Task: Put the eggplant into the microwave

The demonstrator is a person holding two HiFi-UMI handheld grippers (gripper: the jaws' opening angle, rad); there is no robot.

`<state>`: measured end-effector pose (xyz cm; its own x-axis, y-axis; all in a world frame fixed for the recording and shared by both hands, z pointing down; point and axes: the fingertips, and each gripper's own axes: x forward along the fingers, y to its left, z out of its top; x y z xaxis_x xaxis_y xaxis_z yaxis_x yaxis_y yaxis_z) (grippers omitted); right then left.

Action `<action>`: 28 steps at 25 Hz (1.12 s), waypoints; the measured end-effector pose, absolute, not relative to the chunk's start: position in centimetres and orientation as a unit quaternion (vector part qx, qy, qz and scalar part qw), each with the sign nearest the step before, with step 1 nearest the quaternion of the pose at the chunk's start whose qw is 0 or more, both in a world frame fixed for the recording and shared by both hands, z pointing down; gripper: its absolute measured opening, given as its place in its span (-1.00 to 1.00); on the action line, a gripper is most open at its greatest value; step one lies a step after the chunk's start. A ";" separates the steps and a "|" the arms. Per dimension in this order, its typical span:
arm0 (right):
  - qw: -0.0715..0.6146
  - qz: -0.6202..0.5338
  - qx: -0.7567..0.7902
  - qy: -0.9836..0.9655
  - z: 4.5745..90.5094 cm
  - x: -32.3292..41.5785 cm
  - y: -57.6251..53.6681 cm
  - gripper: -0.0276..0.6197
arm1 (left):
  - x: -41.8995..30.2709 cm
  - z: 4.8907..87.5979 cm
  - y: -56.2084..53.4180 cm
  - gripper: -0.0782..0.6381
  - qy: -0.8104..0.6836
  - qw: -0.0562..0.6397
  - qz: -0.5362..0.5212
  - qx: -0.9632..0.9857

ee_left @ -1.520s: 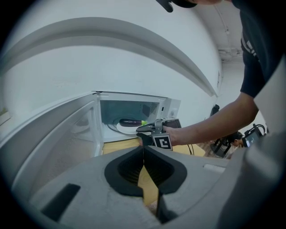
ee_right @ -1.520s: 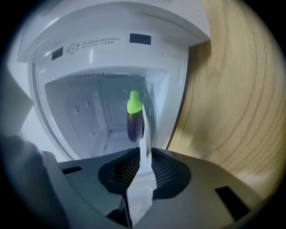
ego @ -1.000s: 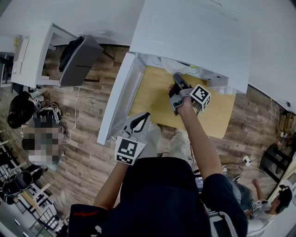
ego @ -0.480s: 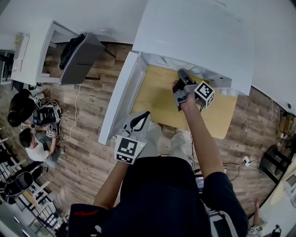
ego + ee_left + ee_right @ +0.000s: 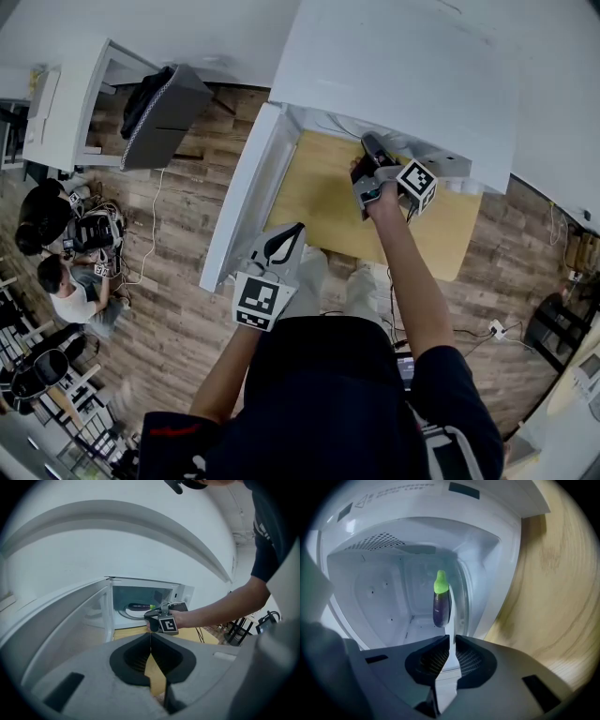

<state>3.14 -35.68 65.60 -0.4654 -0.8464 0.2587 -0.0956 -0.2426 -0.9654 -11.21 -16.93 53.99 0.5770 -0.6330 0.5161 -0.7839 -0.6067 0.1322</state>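
Observation:
The eggplant point(image 5: 440, 607), dark purple with a green stem, lies on the turntable inside the white microwave point(image 5: 403, 75). It also shows in the left gripper view, where the eggplant point(image 5: 138, 606) rests at the back of the cavity. My right gripper point(image 5: 367, 143) is at the microwave's mouth, pointing in, shut with nothing between its fingers. The eggplant lies just beyond the right gripper point(image 5: 450, 641), apart from it. My left gripper point(image 5: 286, 240) hangs back near the table's front edge, shut and empty, in line with the open door point(image 5: 239, 202).
The microwave stands on a light wooden table point(image 5: 319, 202), and its door swings out over the table's left side. A grey box with a black garment point(image 5: 159, 117) stands on the wood floor at the left. A person point(image 5: 70, 291) sits on the floor farther left.
My right gripper has edged slightly closer to the microwave's opening, still shut. The left gripper has stayed in place.

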 end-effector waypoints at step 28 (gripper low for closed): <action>0.263 -0.674 -0.411 0.554 64.6 2.9 -32.7 -0.67 | -10.4 51.6 -16.3 -0.73 -0.417 0.156 0.195 0.874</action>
